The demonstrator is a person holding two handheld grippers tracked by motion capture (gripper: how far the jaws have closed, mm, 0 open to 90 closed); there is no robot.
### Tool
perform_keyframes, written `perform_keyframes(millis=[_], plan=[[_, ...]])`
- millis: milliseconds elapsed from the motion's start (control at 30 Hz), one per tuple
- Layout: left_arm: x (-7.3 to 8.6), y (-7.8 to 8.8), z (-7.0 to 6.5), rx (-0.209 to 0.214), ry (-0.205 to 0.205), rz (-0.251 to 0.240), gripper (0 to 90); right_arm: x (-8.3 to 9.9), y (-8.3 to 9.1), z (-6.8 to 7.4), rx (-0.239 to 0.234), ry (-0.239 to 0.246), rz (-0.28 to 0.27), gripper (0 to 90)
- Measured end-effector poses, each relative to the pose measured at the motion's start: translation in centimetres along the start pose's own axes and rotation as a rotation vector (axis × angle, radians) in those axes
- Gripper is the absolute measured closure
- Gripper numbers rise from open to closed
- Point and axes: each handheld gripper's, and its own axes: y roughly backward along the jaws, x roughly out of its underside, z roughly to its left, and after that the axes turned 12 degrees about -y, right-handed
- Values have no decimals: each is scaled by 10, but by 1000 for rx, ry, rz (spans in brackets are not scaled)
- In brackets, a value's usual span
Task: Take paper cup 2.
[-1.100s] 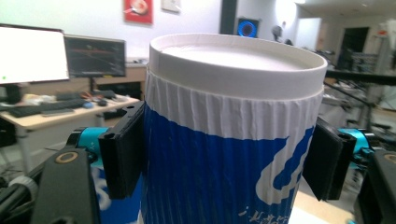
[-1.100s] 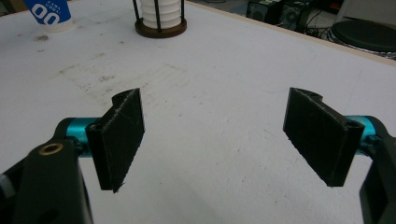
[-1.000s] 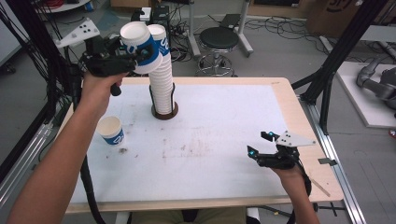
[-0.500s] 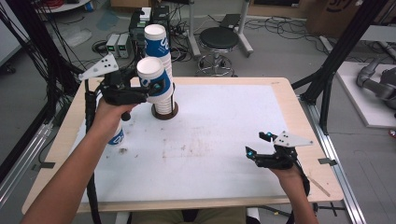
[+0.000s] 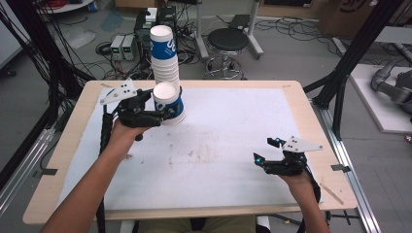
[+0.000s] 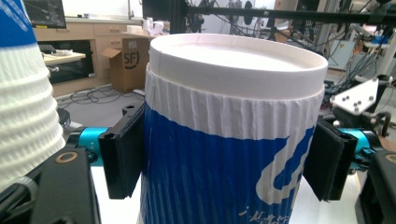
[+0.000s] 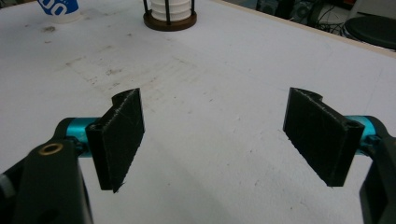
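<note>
One blue-and-white ribbed paper cup [image 6: 233,140] sits clamped between the jaws of your left gripper [image 5: 163,112], upside down with its closed white base facing up — the black pads press both sides of its blue wall. You hold it above the white table mat [image 5: 233,141], just in front of the tall stack of nested paper cups [image 5: 164,58] that rises from a round dark wooden holder [image 7: 169,19] near the table's far left.

By my reading, you are about midway: one cup is pulled off and in hand but not yet set down, and many remain on the stack. In the right gripper view, another blue-and-white cup [image 7: 58,9] stands on the mat left of the holder, so at least one looks already placed.

Your right gripper [image 5: 270,158] hovers low over the near right of the mat with its jaws spread wide and nothing between them — idle for now.

The mat around the left gripper is mostly bare, with faint smudges. The stack stands close behind the held cup; swinging back could knock it. A black stool [image 5: 228,41] and cabling lie beyond the table, well clear.
</note>
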Motion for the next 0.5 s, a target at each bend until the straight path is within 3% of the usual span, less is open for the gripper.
perform_keyframes(millis=[500], plan=[[27,-8,-13,42,27,7,255,0,-9,1,-30,3,16,209]])
